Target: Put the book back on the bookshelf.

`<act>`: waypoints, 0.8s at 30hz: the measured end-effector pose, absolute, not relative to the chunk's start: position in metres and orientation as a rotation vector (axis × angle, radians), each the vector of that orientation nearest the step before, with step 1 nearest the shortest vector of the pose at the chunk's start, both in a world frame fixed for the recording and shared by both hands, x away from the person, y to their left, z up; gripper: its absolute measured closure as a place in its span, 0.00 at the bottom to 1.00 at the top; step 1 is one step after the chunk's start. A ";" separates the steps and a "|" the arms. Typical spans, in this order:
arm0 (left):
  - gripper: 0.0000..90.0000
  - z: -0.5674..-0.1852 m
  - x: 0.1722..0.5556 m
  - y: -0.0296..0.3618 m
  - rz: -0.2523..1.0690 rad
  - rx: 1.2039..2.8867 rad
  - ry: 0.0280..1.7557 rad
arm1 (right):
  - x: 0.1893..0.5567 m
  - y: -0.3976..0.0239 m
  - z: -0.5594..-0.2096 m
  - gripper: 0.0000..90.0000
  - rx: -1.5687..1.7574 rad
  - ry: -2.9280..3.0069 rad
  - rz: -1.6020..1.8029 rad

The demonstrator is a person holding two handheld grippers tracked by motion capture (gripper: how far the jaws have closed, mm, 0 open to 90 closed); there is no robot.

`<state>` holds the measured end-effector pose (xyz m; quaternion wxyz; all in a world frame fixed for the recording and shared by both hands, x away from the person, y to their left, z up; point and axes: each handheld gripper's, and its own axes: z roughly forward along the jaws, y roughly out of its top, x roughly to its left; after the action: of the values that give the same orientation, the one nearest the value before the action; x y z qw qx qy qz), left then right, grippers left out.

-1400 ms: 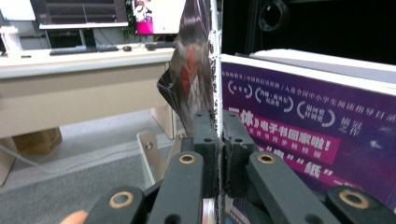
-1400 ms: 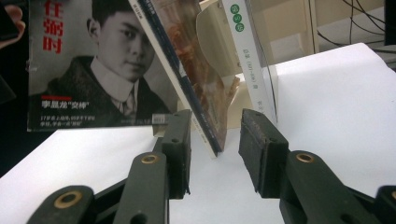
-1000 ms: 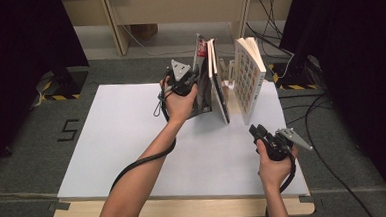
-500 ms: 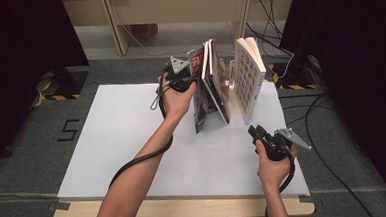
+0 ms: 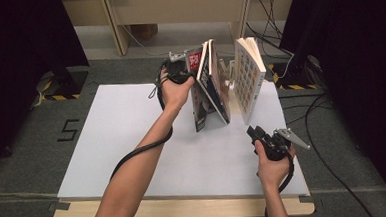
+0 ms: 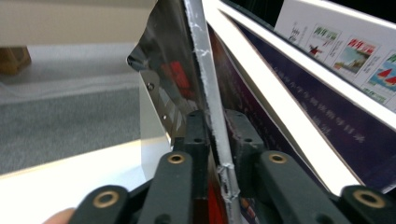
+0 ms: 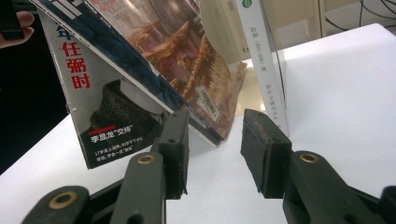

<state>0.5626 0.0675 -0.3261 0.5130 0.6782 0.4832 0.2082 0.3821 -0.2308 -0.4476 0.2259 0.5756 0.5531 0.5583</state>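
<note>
My left gripper [image 5: 180,69] is at the back of the table, shut on the top edge of a thin magazine [image 5: 198,100] with a red and grey cover. Its jaws have just been closing, and the magazine's edge [image 6: 201,70] sits between the pads [image 6: 196,135]. A second magazine [image 5: 216,85] leans against the first, so the two form a tent. To the right, a white book [image 5: 249,78] with a grid of pictures stands upright. My right gripper [image 5: 255,134] hovers near the front right, open and empty [image 7: 215,140], facing the magazines [image 7: 93,107] and the white book's spine [image 7: 261,60].
The white tabletop [image 5: 122,142] stretches wide to the left and front of the books. Cables [image 5: 321,117] lie on the grey floor at the right. Wooden furniture legs [image 5: 114,22] stand behind the table.
The magazine held by my left gripper has tipped, and its lower edge has swung out toward the near side, away from the second one. My right gripper has stayed in place.
</note>
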 end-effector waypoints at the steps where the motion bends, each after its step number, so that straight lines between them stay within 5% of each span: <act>1: 0.90 -0.325 0.564 0.068 0.479 1.639 1.177 | 0.382 -0.231 -0.448 0.69 1.589 1.526 1.539; 8: 0.95 -0.320 0.562 0.063 0.448 1.670 1.152 | 0.383 -0.231 -0.448 0.69 1.589 1.531 1.540; 24: 0.96 -0.326 0.550 0.056 0.773 1.460 0.881 | 0.382 -0.232 -0.448 0.69 1.593 1.532 1.549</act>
<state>0.5500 0.0559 -0.3257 0.5931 0.6279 0.3788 0.3324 0.3824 -0.2323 -0.4482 0.2194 0.5758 0.5539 0.5600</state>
